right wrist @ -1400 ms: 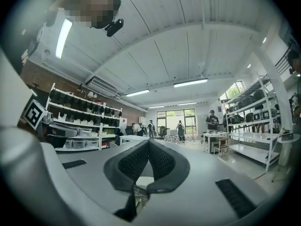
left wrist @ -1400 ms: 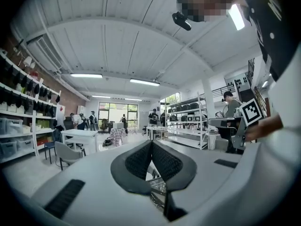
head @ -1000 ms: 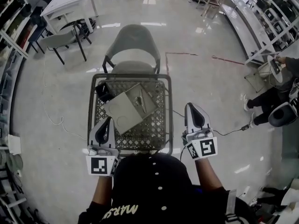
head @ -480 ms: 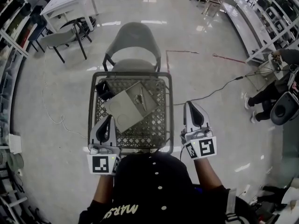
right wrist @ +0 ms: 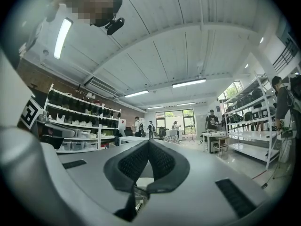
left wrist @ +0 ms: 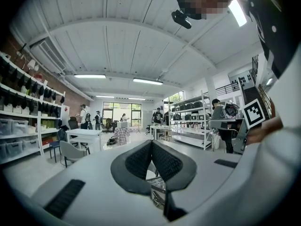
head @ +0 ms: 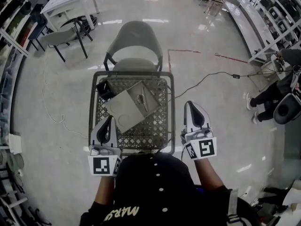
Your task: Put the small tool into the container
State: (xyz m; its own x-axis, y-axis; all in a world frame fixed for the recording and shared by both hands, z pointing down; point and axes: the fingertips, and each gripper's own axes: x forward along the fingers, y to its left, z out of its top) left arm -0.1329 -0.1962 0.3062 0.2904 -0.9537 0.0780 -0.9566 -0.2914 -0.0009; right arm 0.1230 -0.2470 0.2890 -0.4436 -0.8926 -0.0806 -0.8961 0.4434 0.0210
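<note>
- In the cart [head: 171,112], toward its far right corner, the tool [head: 141,99] is lying on a tilted grey panel [head: 123,111]. A black box [head: 104,89], likely the container, is sitting in the far left corner.
- The left hand-held gripper [head: 111,119] is hovering over the near left corner and the right hand-held gripper [head: 190,105] just outside the right edge, each with jaws pressed together on nothing.
- The tool is looking thin and metallic, so probably light, stiff and slippery.
- It is lying flat, so pinching across its middle seems safest, though the sloping panel may let it slide.
</note>
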